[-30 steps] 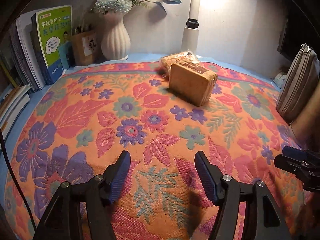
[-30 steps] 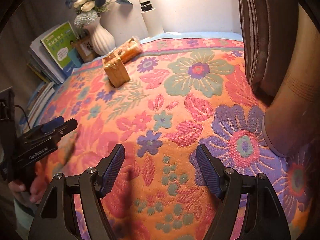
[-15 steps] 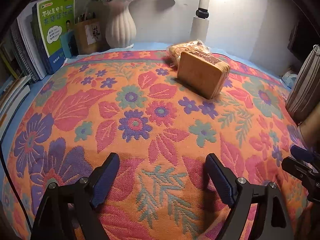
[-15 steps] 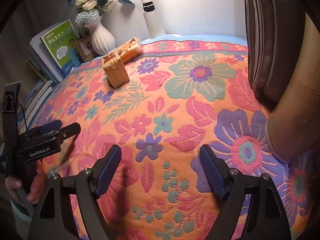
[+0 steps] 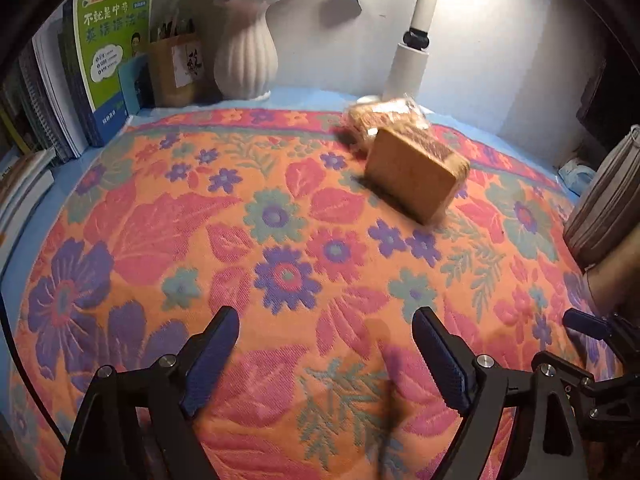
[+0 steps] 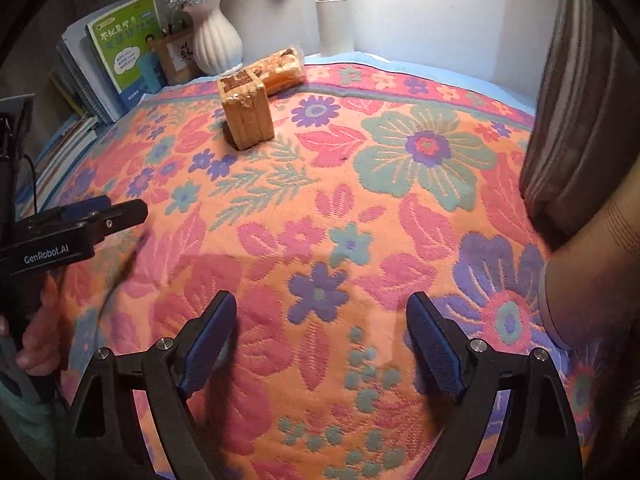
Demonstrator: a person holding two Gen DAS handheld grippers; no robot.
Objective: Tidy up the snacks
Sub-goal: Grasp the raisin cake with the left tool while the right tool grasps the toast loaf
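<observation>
Snack packs (image 5: pixel 412 174) are lying near the vase (image 5: pixel 245 56); both the left gripper (image 5: pixel 326 354) and the right gripper (image 6: pixel 320 344) are hovering with fingers spread wide, gripping nothing.

Tan wrapped snack block (image 5: pixel 412 176) upright on edge, far side of cloth, clear-wrapped snack pack (image 5: pixel 384 114) lying flat just behind

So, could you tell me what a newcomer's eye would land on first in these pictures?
Probably the loud floral cloth covering the whole table. Next, the two tan snack packs at its far side: an upright block with a flatter wrapped pack right behind it. Both grippers, left and right, hang open and empty over the near edge.
</observation>
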